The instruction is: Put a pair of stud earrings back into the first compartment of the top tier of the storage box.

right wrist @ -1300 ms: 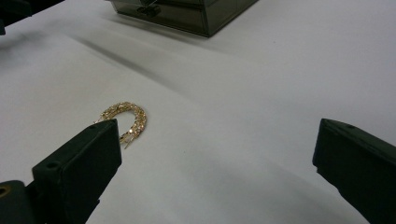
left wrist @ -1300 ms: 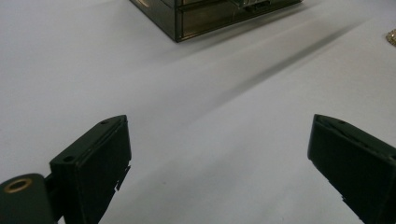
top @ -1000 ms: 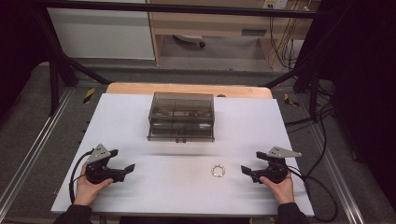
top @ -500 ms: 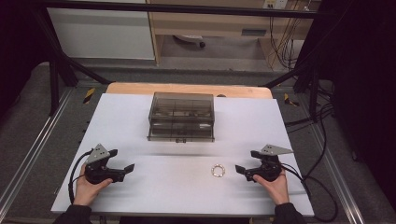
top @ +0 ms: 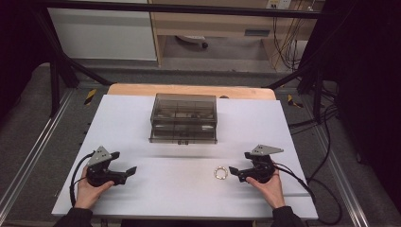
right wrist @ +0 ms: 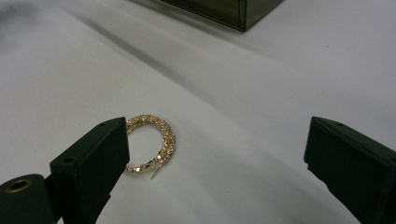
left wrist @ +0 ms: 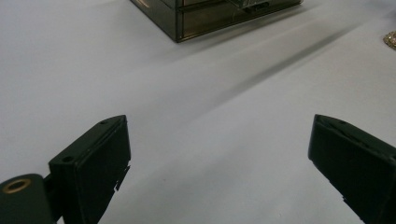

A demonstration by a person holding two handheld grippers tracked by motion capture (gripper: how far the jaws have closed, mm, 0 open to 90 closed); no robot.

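from the high view, your landmark is the smoky clear drawer box [top: 184, 118] sitting toward the far middle of the white table [top: 142, 198]. what's inside the box is too dim to make out. your left gripper [top: 127, 172] rests on the table well to the near left of the box, your left hand [top: 89, 190] wrapped behind it, jaws apart. your right gripper [top: 236, 171] sits to the near right of the box, held by your right hand [top: 268, 185], and its jaws look parted too, though they're small from up here. just off its tips, on the side toward the box's front, lies a little gold ring-shaped piece [top: 220, 173], too tiny here to read in detail.

in the left gripper view, both black jaws stand wide apart with bare table between them. the box's corner [left wrist: 210, 16] is cut off at the top edge, and a sliver of the gold piece [left wrist: 391, 39] peeks in at the right edge.

in the right gripper view, jaws are wide apart again. the gold piece [right wrist: 152, 142] is a sparkly hoop lying flat, its left part hidden behind one jaw; you can't tell if they touch. a thin pin sticks out at its near end. the box [right wrist: 224, 11] is clipped at the top.
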